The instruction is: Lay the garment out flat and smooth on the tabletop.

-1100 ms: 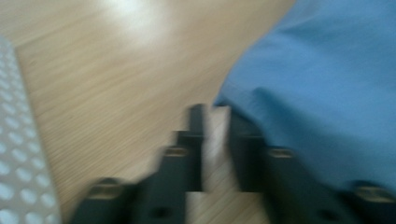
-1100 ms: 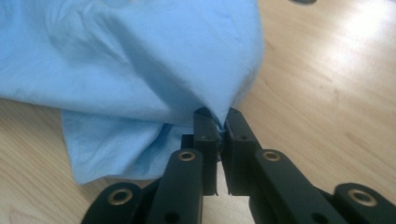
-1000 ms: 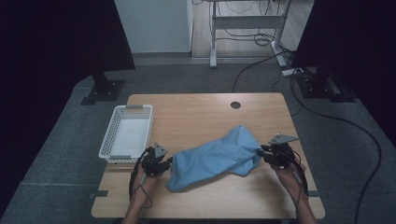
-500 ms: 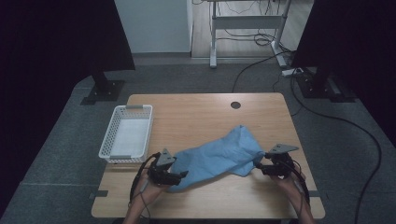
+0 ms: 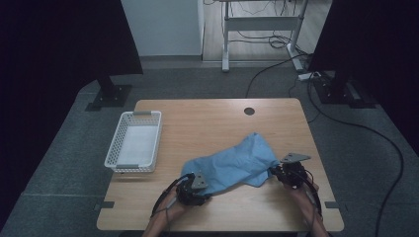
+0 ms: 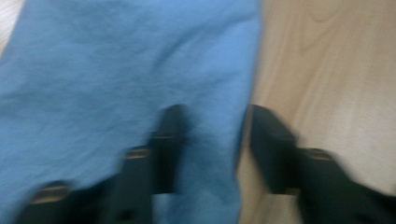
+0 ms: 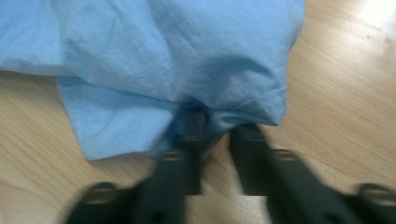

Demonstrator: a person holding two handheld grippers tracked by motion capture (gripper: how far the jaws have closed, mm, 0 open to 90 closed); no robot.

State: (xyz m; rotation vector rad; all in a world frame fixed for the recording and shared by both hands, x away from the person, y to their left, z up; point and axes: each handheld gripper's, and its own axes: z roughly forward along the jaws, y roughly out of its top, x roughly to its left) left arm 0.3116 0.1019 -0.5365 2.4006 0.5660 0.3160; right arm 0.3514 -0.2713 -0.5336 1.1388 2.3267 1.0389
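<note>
The bench (image 5: 207,123) carries the whole scene, a broad wooden top with a small round hole near its far edge. Across its near half sprawls the blue cloth (image 5: 232,165), rumpled and stretched slantwise between the two tools, its far corner peaking away from both of them. Off beyond the left tool sits the white basket (image 5: 133,140), well apart from the cloth.

Now the tools. The left tool (image 5: 193,187) is at the cloth's near-left end; in its own view (image 6: 215,135) one jaw lies over the fabric and the other out on bare wood, so the cloth's edge runs between them. Those jaws have just been closing, but the picture is blurred and a gap remains, so I judge them not yet pinching.

The right tool (image 5: 289,174) sits at the opposite end. Its own view (image 7: 215,135) shows the jaws having just closed, drawn nearly together with a bunched fold of cloth gathered right at their tips: clamped on that corner, it looks. One end in each tool suggests the aim is to pull the cloth flat or fold it.
</note>
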